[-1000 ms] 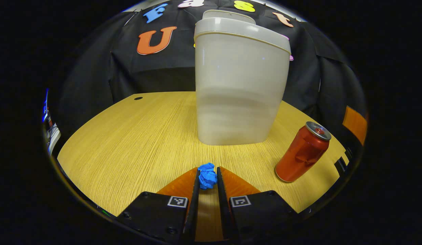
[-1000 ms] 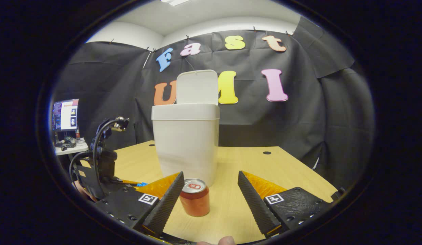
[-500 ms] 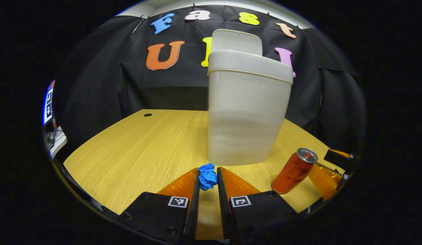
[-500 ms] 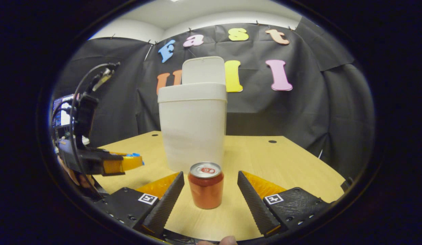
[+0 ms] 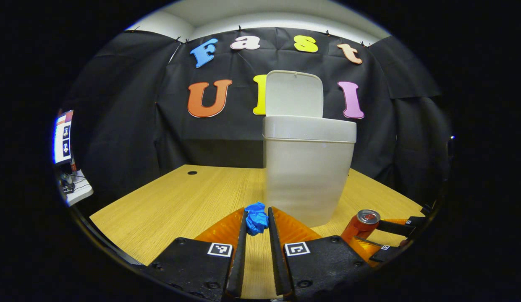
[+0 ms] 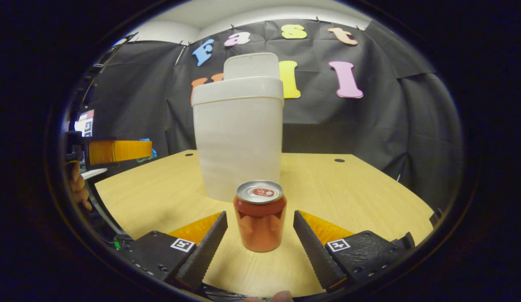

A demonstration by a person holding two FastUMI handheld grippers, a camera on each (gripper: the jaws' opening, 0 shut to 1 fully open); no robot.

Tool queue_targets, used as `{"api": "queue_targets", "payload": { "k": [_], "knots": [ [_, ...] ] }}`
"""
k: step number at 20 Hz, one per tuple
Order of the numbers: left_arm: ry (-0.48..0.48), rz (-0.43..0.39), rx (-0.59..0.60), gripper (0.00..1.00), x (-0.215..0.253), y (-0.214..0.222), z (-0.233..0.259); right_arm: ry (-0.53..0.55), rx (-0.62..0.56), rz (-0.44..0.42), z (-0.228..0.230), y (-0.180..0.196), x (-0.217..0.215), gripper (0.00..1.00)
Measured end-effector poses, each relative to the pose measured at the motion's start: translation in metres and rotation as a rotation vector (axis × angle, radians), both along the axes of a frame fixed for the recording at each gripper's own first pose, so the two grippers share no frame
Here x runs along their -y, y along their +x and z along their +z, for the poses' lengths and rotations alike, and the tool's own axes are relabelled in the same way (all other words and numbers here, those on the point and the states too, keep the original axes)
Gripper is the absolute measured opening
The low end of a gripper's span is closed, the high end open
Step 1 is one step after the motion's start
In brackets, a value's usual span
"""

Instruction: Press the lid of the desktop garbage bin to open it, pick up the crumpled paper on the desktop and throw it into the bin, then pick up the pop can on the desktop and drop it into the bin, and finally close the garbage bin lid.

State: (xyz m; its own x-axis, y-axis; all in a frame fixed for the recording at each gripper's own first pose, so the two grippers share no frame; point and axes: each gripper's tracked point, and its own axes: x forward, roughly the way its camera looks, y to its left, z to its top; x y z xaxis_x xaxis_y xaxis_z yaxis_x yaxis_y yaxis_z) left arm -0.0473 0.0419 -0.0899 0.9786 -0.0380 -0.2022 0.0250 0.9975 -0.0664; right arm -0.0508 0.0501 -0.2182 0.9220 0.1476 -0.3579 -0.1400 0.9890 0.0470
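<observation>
My left gripper (image 5: 257, 220) is shut on a crumpled blue paper (image 5: 255, 218), held above the wooden desk in front of the white bin (image 5: 308, 172). The bin's lid (image 5: 294, 93) stands upright and open. In the right gripper view, a red pop can (image 6: 260, 216) stands upright on the desk between the open fingers of my right gripper (image 6: 260, 220), touching neither. The bin (image 6: 239, 138) rises just behind the can. The left gripper (image 6: 117, 151) with the blue paper (image 6: 146, 142) hangs at the left, held by a hand (image 6: 77, 184). The can (image 5: 361, 224) and the right gripper's fingers (image 5: 396, 228) show at lower right in the left gripper view.
The wooden desk (image 6: 348, 197) has round cable holes (image 6: 339, 160) near its back edge. A monitor (image 5: 62, 136) and a small side table (image 5: 77, 191) sit off to the left, beyond the desk's edge. Black cloth walls close the back and right.
My left gripper has risen and drawn back with the blue paper in it. My right gripper has advanced, so the can now stands between its open fingers.
</observation>
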Motion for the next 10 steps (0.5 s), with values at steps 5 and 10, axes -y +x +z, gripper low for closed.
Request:
{"api": "queue_targets", "payload": {
  "k": [5, 10],
  "knots": [
    [-0.013, 0.014, 0.032, 0.34, -0.01, 0.001, 0.011, -0.01, -0.055, -0.017, -0.021, 0.009, -0.003, 0.99],
    [-0.031, 0.032, 0.048, 0.31, -0.02, 0.002, 0.015, -0.031, -0.082, -0.027, -0.03, 0.02, -0.003, 0.98]
  ]
}}
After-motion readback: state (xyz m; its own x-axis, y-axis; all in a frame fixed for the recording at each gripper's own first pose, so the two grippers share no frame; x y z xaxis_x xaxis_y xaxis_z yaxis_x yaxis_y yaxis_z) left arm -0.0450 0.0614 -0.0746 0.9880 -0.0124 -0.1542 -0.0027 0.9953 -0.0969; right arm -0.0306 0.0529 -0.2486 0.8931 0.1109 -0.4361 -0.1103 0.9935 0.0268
